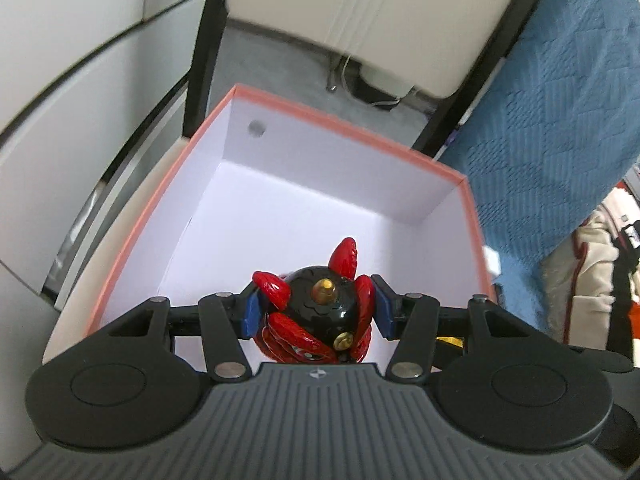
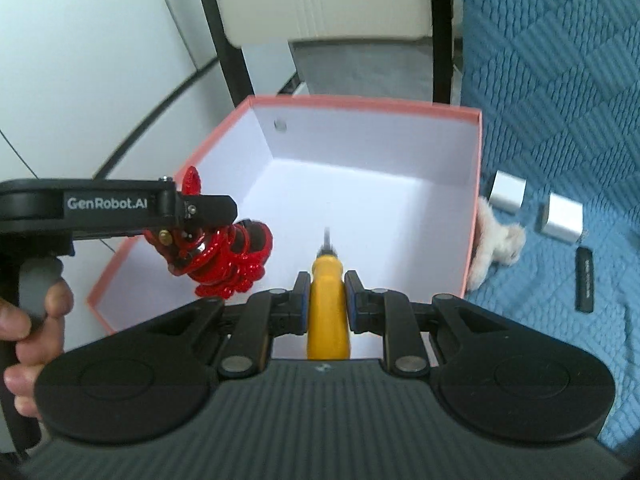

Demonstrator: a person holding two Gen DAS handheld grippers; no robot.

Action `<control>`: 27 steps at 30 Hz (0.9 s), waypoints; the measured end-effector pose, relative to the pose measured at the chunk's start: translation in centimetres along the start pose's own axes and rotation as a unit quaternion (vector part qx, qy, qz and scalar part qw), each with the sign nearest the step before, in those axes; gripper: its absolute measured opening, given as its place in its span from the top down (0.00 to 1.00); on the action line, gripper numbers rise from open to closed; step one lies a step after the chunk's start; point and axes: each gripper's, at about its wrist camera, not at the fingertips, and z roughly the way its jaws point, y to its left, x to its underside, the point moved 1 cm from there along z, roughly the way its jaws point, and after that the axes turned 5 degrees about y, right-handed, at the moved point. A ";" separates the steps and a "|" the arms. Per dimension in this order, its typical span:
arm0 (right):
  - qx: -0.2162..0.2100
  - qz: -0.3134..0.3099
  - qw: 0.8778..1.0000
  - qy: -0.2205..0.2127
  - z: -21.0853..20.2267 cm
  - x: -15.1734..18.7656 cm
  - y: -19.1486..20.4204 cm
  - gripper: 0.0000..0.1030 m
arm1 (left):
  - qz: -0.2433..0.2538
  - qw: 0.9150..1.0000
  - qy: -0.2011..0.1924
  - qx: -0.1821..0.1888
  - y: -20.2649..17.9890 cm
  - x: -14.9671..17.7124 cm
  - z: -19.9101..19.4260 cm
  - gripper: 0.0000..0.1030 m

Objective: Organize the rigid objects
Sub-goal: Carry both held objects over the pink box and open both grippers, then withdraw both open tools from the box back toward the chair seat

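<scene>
Two grippers hang over the open pink box (image 2: pixel 474 184) at once, each loaded. The left gripper (image 1: pixel 316 308) has its jaws clamped on a red-and-black toy figure (image 1: pixel 320 316), its blue pads pressing the figure's rounded sides; the right wrist view shows the figure (image 2: pixel 228 256) held above the box's left wall, near the near-left corner. The right gripper (image 2: pixel 327 300) has its jaws closed on the handle of a yellow screwdriver (image 2: pixel 326 312), the dark shaft pointing forward and down into the white interior, over the near half of the floor. The box looks bare inside, so I judge both items are still to be put down.

The box sits on a blue quilted bed cover (image 2: pixel 560 100). To the right of the box on that cover lie two white blocks (image 2: pixel 508 192), a dark stick (image 2: pixel 584 280) and a fluffy cream toy (image 2: pixel 500 240) touching the box's right wall.

Risks, as I judge them: the figure is glossy and round, with spiky fins, so it may roll or twist out of the pads, and released where it hangs it could strike the wall's rim and tumble outside. The screwdriver's tip could dent the cardboard floor if dropped point-first. With both grippers close together, one could knock the other.
</scene>
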 end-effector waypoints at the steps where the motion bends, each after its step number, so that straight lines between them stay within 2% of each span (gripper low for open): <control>1: 0.000 -0.002 1.000 0.003 0.4 0.2 0.0 0.79 | -0.003 1.000 0.004 0.000 0.4 0.2 0.3 0.42; 8: 0.001 -0.005 1.000 0.023 2.2 0.9 -0.1 0.79 | -0.011 1.000 0.023 -0.005 1.5 1.2 2.1 0.42; 17: -0.011 -0.006 1.000 0.009 1.8 0.7 0.1 0.80 | -0.008 1.000 0.024 -0.015 1.3 1.3 1.9 0.42; 21: -0.016 -0.007 1.000 0.005 1.4 0.5 0.1 0.79 | -0.009 1.000 0.015 -0.016 1.2 1.1 1.0 0.41; 27: -0.019 -0.021 0.999 -0.024 -0.7 0.1 0.5 0.78 | 0.000 1.000 -0.011 -0.019 0.2 0.7 -1.3 0.41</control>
